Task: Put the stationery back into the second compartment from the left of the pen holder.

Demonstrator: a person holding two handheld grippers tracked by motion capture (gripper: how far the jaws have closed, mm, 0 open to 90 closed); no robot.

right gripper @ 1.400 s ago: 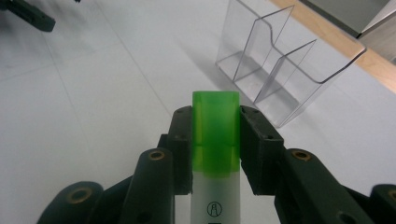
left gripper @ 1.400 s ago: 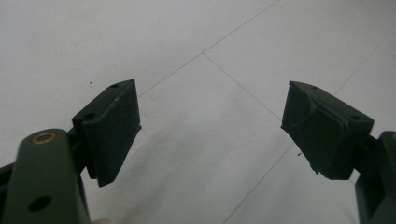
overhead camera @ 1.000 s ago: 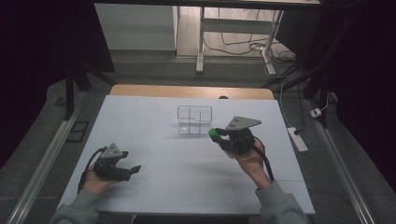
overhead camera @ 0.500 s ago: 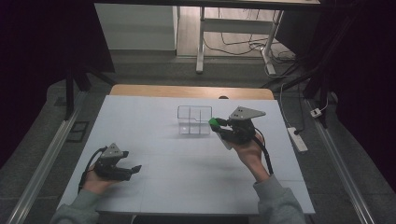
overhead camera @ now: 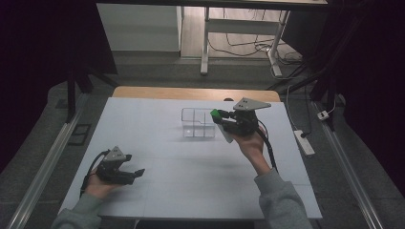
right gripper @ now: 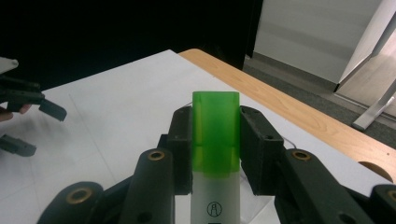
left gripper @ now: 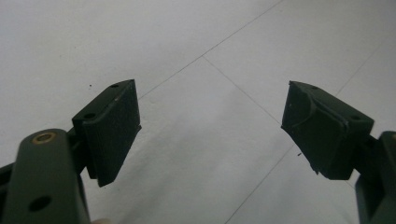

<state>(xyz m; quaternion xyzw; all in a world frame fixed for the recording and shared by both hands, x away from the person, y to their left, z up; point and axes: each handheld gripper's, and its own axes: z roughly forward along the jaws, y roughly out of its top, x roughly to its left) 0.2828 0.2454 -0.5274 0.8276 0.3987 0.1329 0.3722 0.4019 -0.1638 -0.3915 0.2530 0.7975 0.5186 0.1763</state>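
Up close, right claw (right gripper: 215, 140) clamping green-capped tube (right gripper: 215, 135), lower end cut off, left claw (left gripper: 210, 135) wide, empty.

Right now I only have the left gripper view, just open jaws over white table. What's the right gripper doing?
Observer: The right gripper is shut on a green-capped marker, cap pointing away from the hand.
Operator: Where is it on the table?
Observer: In the high view it is held above the table, right beside a clear plastic box.
Operator: Anything in that box?
Observer: It looks empty, with a divider inside.
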